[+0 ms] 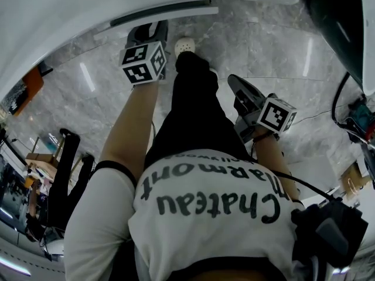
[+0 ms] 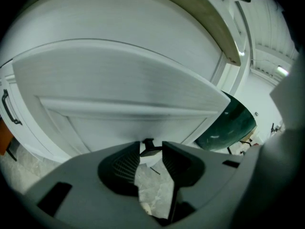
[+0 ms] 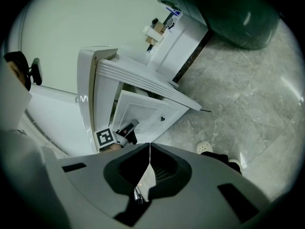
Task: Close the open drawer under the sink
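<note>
Marble floor (image 1: 281, 45) ran under everything I saw in the head view. At the left of that view the left gripper (image 1: 147, 29) reached forward at the end of an outstretched arm, its marker cube (image 1: 143, 62) facing up and its tips close to the white cabinet (image 1: 70, 16) along the top edge. Just right of it a pale shoe (image 1: 185, 45) showed at the end of a black trouser leg (image 1: 193, 110). Further right the right gripper (image 1: 237, 85) hung lower, over bare floor and well apart from the cabinet. A dark green container (image 1: 334, 22) filled the top right corner.

In the left gripper view a black handle (image 2: 7, 109) sat on the neighbouring cabinet at the far left. The drawer (image 2: 119, 85) spread across the middle, its white panelled front standing out from the cabinet. The left gripper (image 2: 151, 147) had its fingers a little apart, and the drawer's small black knob (image 2: 148, 143) showed in the gap between the tips. I could not tell whether they touched it.

In the right gripper view the left gripper (image 3: 129, 127) pointed at the drawer (image 3: 143, 111), near its knob (image 3: 162, 119). The right gripper (image 3: 150, 149) had its fingers closed tip to tip with nothing between them
</note>
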Action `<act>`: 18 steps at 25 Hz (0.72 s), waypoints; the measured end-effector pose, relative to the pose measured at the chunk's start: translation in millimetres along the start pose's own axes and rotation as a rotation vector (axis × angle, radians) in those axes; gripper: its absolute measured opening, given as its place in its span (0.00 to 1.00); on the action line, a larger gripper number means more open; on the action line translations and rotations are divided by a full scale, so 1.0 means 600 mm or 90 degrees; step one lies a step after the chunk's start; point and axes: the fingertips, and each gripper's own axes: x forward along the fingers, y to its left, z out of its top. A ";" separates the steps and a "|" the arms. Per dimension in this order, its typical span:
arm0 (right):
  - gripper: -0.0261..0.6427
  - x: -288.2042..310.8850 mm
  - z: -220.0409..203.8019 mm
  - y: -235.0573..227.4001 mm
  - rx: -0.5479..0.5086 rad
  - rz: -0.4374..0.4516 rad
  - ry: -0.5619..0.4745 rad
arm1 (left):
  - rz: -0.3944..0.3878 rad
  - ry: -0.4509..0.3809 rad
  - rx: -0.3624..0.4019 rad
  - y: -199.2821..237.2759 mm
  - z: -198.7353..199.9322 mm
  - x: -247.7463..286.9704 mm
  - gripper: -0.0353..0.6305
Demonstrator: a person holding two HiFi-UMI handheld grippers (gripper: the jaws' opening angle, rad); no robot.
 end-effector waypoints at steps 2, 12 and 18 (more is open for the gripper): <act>0.06 0.000 -0.001 -0.003 0.000 -0.002 0.000 | 0.002 -0.009 -0.003 0.001 0.005 0.002 0.27; 0.06 0.000 -0.001 0.000 0.005 -0.004 -0.001 | 0.010 -0.042 -0.014 0.012 0.045 0.007 0.27; 0.06 0.001 -0.004 -0.007 0.002 0.001 -0.001 | 0.011 -0.058 -0.019 0.015 0.047 0.015 0.27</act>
